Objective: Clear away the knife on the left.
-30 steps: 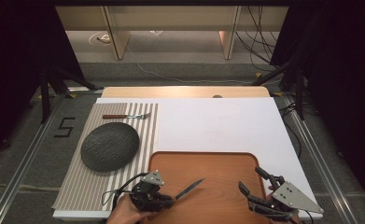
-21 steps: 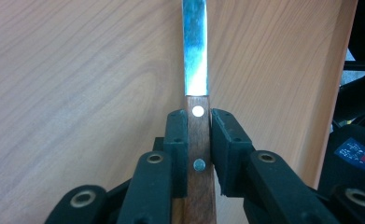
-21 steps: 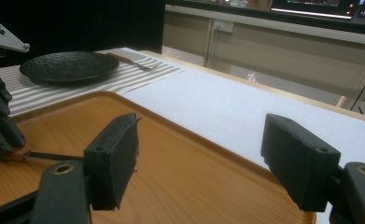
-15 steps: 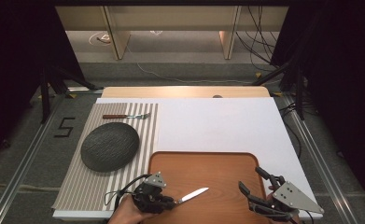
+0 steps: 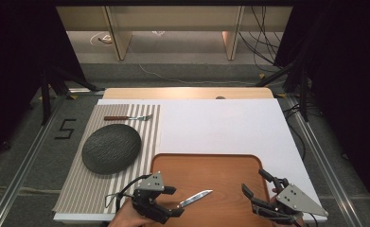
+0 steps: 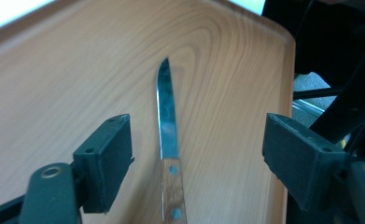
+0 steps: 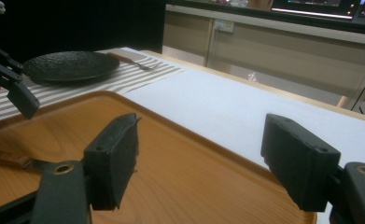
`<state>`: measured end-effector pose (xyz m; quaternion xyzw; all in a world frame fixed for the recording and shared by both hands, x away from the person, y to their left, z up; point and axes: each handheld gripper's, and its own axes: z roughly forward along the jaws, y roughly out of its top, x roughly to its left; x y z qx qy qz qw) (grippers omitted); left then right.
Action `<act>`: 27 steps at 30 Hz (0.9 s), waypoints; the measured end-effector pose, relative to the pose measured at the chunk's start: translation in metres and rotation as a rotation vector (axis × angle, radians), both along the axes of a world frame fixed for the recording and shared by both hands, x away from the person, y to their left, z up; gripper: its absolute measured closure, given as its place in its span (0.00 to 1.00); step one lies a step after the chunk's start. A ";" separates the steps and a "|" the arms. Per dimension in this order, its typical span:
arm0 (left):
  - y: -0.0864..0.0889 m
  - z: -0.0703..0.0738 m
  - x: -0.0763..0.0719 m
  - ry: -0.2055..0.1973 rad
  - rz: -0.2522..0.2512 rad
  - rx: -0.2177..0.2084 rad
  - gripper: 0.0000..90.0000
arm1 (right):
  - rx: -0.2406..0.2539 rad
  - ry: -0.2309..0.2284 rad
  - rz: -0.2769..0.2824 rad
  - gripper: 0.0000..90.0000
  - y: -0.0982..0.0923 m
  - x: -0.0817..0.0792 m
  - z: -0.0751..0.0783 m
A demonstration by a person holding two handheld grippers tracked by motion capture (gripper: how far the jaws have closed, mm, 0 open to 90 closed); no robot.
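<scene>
A knife [image 5: 194, 198] with a wooden handle lies flat on the wooden tray [image 5: 220, 170], its blade pointing right. My left gripper [image 5: 174, 201] is at the tray's near left. Its jaws have just been opening and now stand wide on either side of the handle. In the left gripper view the knife [image 6: 167, 116] lies between the pads [image 6: 108, 163], which do not touch it. My right gripper [image 5: 254, 182] hovers open over the tray's near right corner with nothing in it. The right gripper view has the knife handle [image 7: 5, 158] at far left.
A dark round plate [image 5: 111, 147] and a fork [image 5: 128, 117] rest on the striped placemat [image 5: 83, 189] left of the tray. A white sheet [image 5: 220, 125] covers the table behind the tray. Cables run on the floor beyond the table's far edge.
The left gripper lowered the knife from a raised tilt onto the tray, then opened and let it go. The right gripper has stayed put.
</scene>
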<state>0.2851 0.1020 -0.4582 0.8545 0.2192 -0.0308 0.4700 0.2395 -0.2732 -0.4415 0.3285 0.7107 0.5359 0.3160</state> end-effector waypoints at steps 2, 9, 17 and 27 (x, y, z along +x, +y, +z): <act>-0.002 0.002 -0.002 -0.018 -0.011 0.003 0.23 | 0.003 0.002 -0.001 0.32 0.000 0.000 0.000; -0.017 0.002 -0.010 -0.105 -0.055 0.075 0.19 | -0.003 0.005 0.000 0.32 0.001 0.000 -0.001; -0.026 0.007 -0.010 -0.153 -0.104 0.118 0.42 | 0.000 0.008 -0.004 0.32 0.000 0.001 -0.001; -0.049 0.002 -0.005 -0.136 -0.125 0.236 0.78 | 0.001 0.007 -0.006 0.32 -0.001 0.001 -0.002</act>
